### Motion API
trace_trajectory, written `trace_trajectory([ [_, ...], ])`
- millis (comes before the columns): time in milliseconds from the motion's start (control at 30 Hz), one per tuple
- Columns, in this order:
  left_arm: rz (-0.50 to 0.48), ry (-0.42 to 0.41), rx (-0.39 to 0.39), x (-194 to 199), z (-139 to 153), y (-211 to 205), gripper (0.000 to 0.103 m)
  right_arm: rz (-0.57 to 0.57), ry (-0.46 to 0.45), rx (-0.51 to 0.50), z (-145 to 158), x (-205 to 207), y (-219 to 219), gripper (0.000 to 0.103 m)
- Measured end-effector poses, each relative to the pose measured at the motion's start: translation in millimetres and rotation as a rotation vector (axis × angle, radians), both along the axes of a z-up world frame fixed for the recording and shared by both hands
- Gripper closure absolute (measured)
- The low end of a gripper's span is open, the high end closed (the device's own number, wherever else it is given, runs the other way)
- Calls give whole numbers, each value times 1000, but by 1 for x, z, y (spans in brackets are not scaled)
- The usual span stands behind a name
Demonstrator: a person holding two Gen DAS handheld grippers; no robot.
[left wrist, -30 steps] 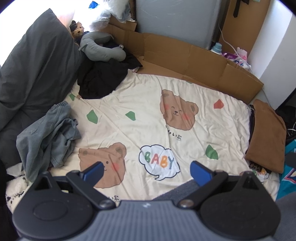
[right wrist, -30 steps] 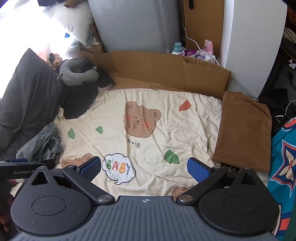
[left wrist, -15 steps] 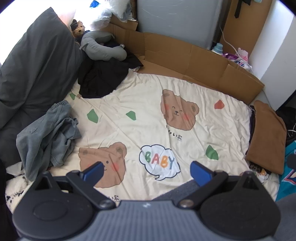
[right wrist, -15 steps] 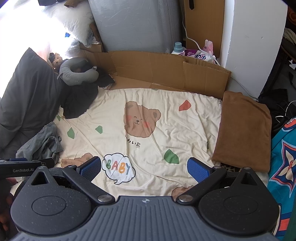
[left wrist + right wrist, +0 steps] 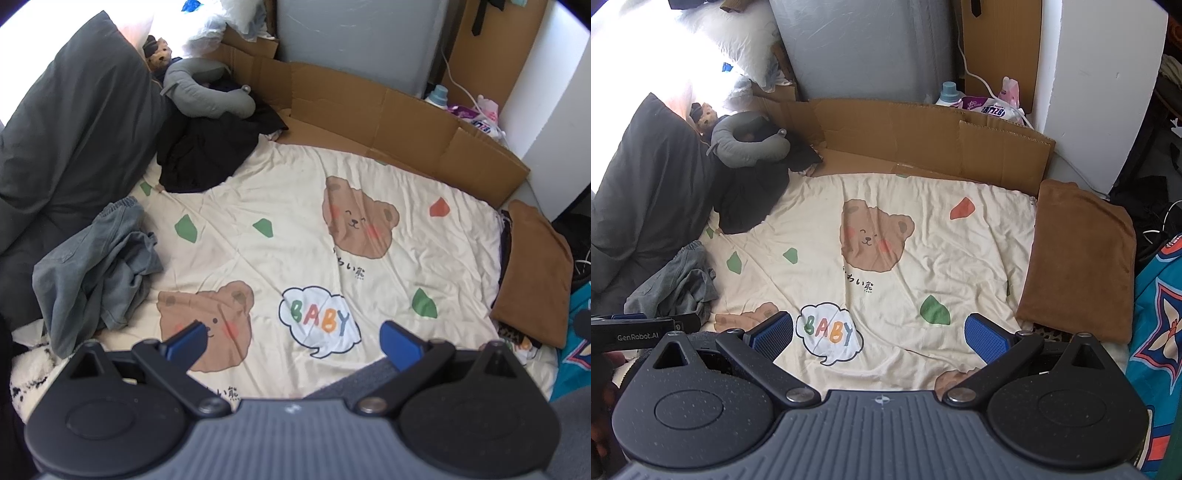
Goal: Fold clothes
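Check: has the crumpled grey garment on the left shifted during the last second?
No. The grey garment keeps its spot beside the dark duvet, its edge equally close to the lower bear print.

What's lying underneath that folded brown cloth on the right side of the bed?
Under the folded brown cloth, a dark patterned fabric edge peeks out at its near end, and a dark strip shows along its left side in the left wrist view. The rest is covered, so what those items are cannot be told.

Lying on the bed: one grey garment (image 5: 92,266), one black garment (image 5: 207,155), one folded brown cloth (image 5: 532,273). One neck pillow (image 5: 207,96), one toy bear (image 5: 159,55) sitting behind.
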State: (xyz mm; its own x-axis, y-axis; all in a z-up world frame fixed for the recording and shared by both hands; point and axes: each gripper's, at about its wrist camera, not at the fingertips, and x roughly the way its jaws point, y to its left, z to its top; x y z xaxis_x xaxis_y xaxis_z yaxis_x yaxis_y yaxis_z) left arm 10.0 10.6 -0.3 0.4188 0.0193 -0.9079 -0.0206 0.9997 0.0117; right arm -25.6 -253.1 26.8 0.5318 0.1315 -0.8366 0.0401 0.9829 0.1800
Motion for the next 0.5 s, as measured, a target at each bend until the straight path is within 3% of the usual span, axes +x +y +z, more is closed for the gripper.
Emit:
trace_trajectory([
  [500, 3, 2, -24, -1, -3, 10, 2, 0, 10, -2, -1, 1, 0, 1],
])
